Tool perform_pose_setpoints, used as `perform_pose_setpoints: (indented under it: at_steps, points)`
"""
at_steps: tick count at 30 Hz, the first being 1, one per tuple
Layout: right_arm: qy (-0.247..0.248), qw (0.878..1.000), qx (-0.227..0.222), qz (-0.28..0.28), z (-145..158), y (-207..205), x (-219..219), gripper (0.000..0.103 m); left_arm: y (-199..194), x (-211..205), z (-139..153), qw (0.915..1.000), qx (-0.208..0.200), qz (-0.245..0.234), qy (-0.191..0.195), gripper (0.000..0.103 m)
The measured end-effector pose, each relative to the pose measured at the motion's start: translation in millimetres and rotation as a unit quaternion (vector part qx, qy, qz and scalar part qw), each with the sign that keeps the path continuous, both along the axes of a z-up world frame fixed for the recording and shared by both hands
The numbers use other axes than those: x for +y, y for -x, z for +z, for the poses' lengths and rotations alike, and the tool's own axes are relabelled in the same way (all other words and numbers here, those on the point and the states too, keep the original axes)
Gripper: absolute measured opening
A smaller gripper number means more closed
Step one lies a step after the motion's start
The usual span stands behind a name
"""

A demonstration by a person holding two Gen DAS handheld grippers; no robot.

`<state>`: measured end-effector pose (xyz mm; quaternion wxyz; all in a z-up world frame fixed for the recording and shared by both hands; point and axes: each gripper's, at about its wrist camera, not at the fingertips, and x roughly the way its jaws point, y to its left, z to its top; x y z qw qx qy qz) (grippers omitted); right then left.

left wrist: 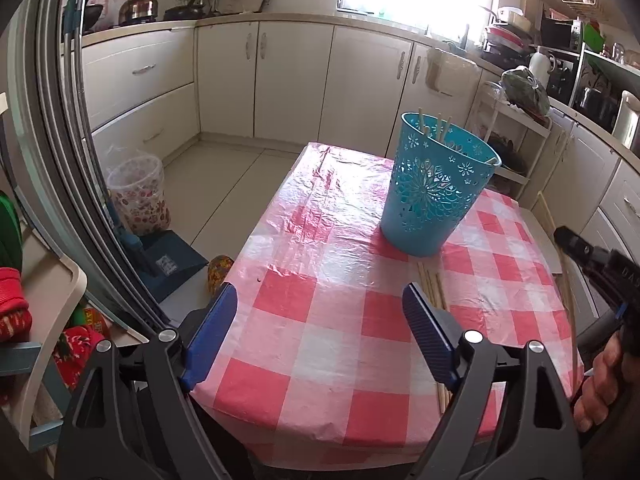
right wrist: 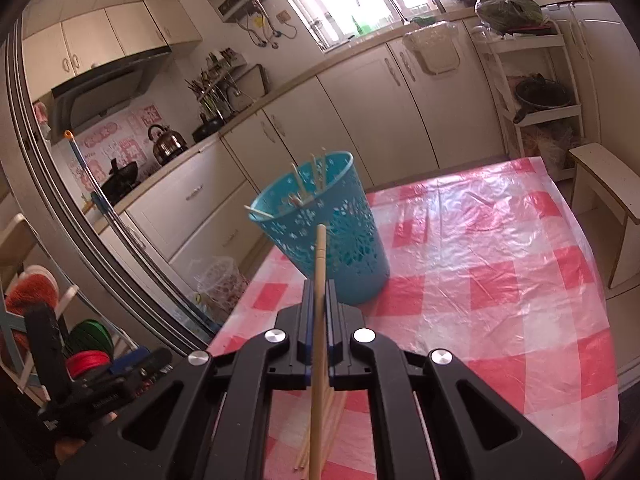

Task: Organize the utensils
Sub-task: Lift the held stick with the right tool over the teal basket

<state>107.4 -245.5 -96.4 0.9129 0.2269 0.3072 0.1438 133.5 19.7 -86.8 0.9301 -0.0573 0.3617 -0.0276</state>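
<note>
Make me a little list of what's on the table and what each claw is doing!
table cover: red and white checked cloth
basket: blue, cut-out pattern, upright on the cloth
in basket: several wooden chopsticks
on cloth: more loose chopsticks near the basket
right claw: shut on one chopstick that points toward the basket
left claw: open, holds nothing

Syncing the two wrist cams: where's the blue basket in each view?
Left wrist: blue basket right of centre, on the checked tablecloth, chopsticks poking out.
Right wrist: basket centre frame, just past the right gripper, which clamps one chopstick.
Shared landmark: kettle.
</note>
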Motion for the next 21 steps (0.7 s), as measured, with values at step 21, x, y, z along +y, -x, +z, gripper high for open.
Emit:
perform_pose_setpoints:
  at_steps: [21]
  points:
    - [-0.029, 0.983, -0.171, -0.069, 88, -147, 22, 0.006, -7, 9, -25, 0.9985, 0.043, 0.004, 0.033, 0.082]
